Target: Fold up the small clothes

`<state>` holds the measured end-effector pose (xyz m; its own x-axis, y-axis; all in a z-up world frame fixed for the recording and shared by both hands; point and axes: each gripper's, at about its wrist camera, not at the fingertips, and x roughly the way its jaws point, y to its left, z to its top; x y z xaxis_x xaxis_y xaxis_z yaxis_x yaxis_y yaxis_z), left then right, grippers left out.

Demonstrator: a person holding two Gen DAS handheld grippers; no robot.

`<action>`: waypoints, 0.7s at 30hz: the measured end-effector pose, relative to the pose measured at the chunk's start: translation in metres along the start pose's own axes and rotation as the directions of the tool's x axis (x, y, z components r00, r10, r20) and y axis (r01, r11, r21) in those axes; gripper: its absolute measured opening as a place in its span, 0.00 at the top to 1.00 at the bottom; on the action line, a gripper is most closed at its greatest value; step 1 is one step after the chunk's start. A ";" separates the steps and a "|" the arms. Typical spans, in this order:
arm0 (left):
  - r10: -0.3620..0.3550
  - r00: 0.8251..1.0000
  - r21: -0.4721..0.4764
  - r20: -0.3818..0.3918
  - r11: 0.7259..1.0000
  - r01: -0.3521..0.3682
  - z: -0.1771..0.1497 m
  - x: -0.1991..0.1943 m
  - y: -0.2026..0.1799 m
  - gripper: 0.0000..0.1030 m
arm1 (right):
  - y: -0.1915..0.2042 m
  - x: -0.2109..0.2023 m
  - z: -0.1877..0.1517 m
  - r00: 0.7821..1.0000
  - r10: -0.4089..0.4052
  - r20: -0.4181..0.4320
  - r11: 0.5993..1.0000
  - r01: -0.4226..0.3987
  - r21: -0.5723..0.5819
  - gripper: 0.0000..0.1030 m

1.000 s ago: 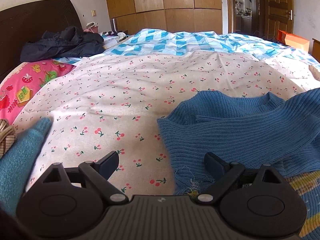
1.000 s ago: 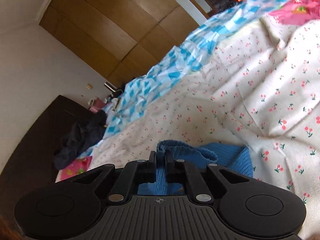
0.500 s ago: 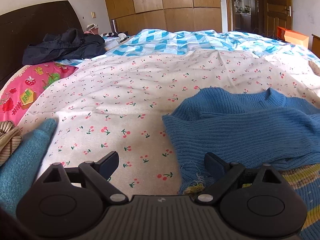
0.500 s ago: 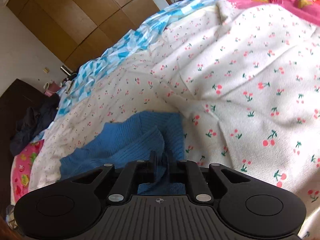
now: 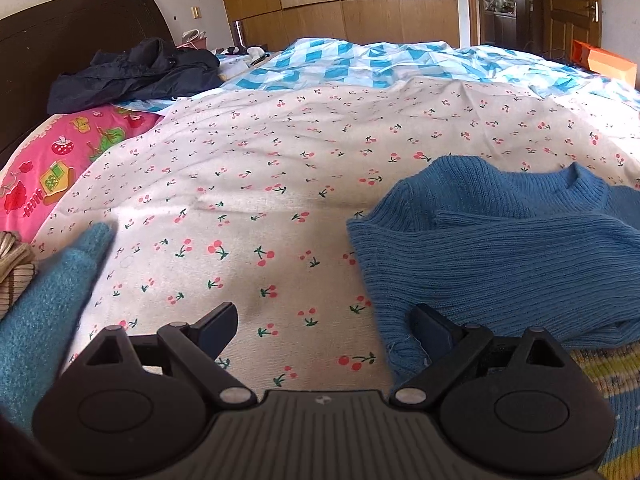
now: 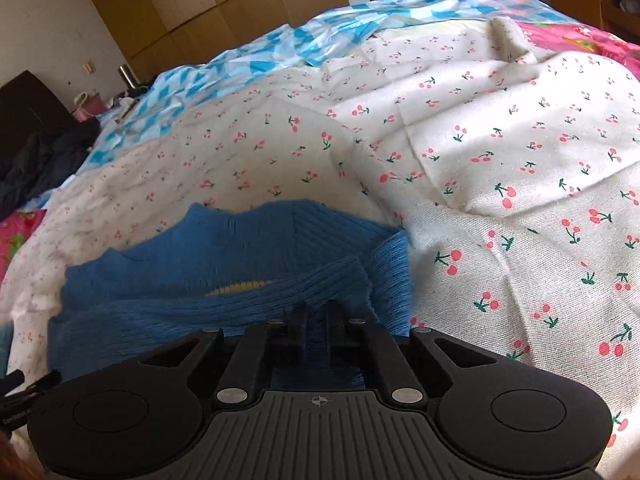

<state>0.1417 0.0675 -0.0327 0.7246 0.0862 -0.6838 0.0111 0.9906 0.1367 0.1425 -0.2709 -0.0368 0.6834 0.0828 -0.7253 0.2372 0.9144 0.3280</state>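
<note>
Cherry-print bedding (image 5: 280, 184) covers the bed, wardrobes beyond. On it, to the right, lies the blue sweater (image 5: 500, 256), one sleeve laid across its body. The right gripper (image 6: 316, 320) is pinching a fold of that knit; the left gripper (image 5: 324, 324) stands spread, holding nothing, at the sweater's near-left hem. Likely risk: the loose ribbed knit drags with the pinch, bunching the fold.
</note>
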 end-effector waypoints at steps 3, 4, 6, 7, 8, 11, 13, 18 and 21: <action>-0.013 1.000 -0.018 0.018 1.000 0.013 0.003 -0.009 0.003 0.04 | 0.005 -0.015 0.002 0.999 -0.019 0.031 0.999 0.020 -0.028 0.84; -0.015 0.999 -0.020 0.031 1.000 0.015 0.005 -0.011 0.003 0.05 | 0.010 -0.020 0.001 0.998 -0.025 0.052 0.998 0.027 -0.052 0.84; -0.016 0.998 -0.027 0.056 0.999 0.018 0.008 -0.014 0.001 0.05 | 0.020 -0.029 -0.002 0.997 -0.006 0.082 0.995 0.014 -0.102 0.84; -0.019 0.998 -0.028 0.058 0.999 0.020 0.009 -0.013 0.000 0.05 | 0.024 -0.031 -0.002 0.996 0.010 0.089 0.993 0.000 -0.114 0.84; -0.017 0.999 -0.021 0.048 1.000 0.018 0.010 -0.010 -0.002 0.05 | 0.028 -0.030 -0.002 0.996 0.036 0.086 0.991 -0.025 -0.132 0.84; 0.004 1.000 0.010 -0.001 1.000 -0.004 0.004 0.005 -0.005 0.04 | 0.031 -0.011 -0.004 1.000 -0.011 0.028 0.986 0.015 -0.168 0.84; -0.002 1.000 -0.011 0.001 1.000 0.002 0.001 0.002 -0.001 0.04 | 0.027 -0.001 -0.004 0.998 -0.058 0.002 0.985 0.057 -0.164 0.86; -0.009 1.000 -0.091 0.030 0.996 0.011 0.004 -0.007 0.009 0.04 | 0.054 -0.015 0.009 0.998 -0.007 0.060 0.981 0.019 -0.192 0.81; -0.003 0.999 -0.137 0.035 0.991 0.008 0.008 -0.006 0.014 0.05 | 0.093 -0.008 0.018 0.994 0.108 0.027 0.967 -0.099 -0.233 0.81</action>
<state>0.1426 0.0801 -0.0211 0.7480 0.0791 -0.6590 -0.0777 0.9965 0.0314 0.1712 -0.1940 0.0102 0.7233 0.1709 -0.6691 0.0007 0.9687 0.2482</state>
